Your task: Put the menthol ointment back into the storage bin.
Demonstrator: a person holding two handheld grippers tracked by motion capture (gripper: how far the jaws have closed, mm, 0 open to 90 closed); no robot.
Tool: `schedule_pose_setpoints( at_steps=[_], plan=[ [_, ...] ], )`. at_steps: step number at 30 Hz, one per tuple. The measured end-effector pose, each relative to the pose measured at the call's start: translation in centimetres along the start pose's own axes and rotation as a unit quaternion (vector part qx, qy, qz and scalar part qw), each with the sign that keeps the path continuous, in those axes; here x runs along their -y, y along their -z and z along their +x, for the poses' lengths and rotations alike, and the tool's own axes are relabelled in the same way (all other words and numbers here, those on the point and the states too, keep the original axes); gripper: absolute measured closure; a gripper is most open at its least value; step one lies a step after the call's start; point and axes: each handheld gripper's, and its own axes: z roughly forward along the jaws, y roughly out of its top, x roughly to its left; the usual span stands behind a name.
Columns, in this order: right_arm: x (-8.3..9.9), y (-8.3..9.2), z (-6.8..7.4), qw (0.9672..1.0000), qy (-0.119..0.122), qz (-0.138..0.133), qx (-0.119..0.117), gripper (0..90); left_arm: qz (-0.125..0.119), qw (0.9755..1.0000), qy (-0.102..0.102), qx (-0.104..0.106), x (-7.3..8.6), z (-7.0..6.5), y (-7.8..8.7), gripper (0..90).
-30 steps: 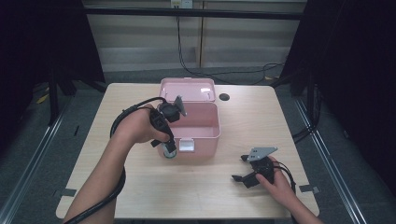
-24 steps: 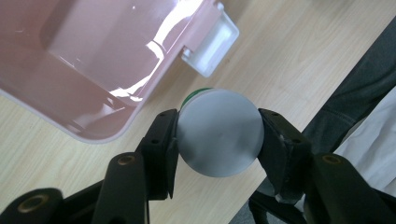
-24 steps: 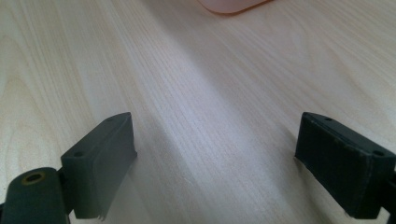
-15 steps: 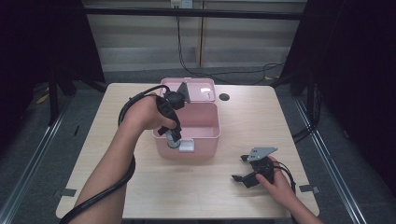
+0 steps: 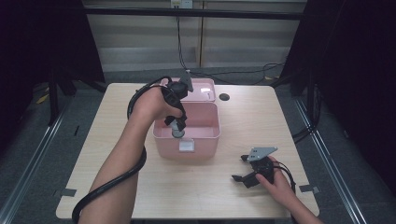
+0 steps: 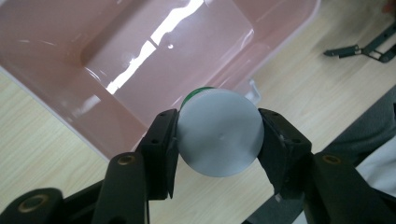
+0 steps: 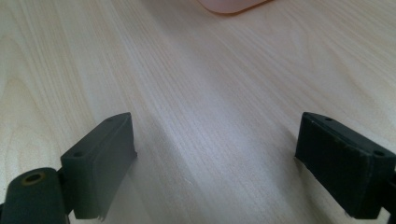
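My left gripper (image 5: pixel 177 127) points down over the open pink box (image 5: pixel 205 147), shut on a small round container (image 5: pixel 177 133). In the left gripper view the container (image 6: pixel 219 132) shows a flat grey end and a green edge, pinched between both jaws of the left gripper (image 6: pixel 219 137), with the box's pink inside (image 6: pixel 116 51) beneath it. My right gripper (image 5: pixel 238 168) rests on the table at the front right, open. The right gripper view has bare wood between the wide-apart jaws of the right gripper (image 7: pixel 217 154).
The box's lid (image 5: pixel 201 89) lies open behind it. A dark round hole (image 5: pixel 224 97) sits in the wooden table (image 5: pixel 280 121) to the right of the lid. A thick black cable (image 5: pixel 112 184) trails along the left forearm. A corner of the box (image 7: pixel 231 5) lies ahead of the right gripper.
The left gripper has carried the container from the table in front of the box up and back, over the box's opening. The right gripper has stayed put.
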Motion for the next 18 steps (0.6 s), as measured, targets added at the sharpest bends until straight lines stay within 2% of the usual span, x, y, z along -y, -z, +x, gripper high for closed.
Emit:
schedule_pose_setpoints(
  at_steps=[3,8,12,13,15,18],
  plan=[
    [0.0,0.0,0.0,1.0000,0.000,0.000,0.000,11.0,-0.002,1.0000,0.003,0.000,-0.3,0.3,-0.3,50.3],
    [0.0,0.0,0.0,1.0000,-0.001,0.000,0.000,11.0,-0.007,0.9997,0.023,-0.007,-0.9,0.8,-0.6,50.3],
    [0.0,0.0,0.0,1.0000,-0.001,0.000,0.000,11.0,-0.005,0.9996,0.027,-0.009,-1.2,1.1,-0.8,50.4],
    [0.0,0.0,0.0,1.0000,-0.001,0.000,0.000,11.0,-0.005,0.9993,0.037,-0.009,-1.4,1.3,-1.1,50.4],
    [0.0,0.0,0.0,1.0000,-0.001,0.000,0.000,11.0,-0.008,0.9992,0.038,-0.009,-1.6,1.5,-1.2,50.4],
    [0.0,0.0,0.0,1.0000,0.000,0.000,0.000,11.0,-0.009,0.9986,0.050,-0.016,-1.9,2.0,-1.7,50.4]
  ],
)
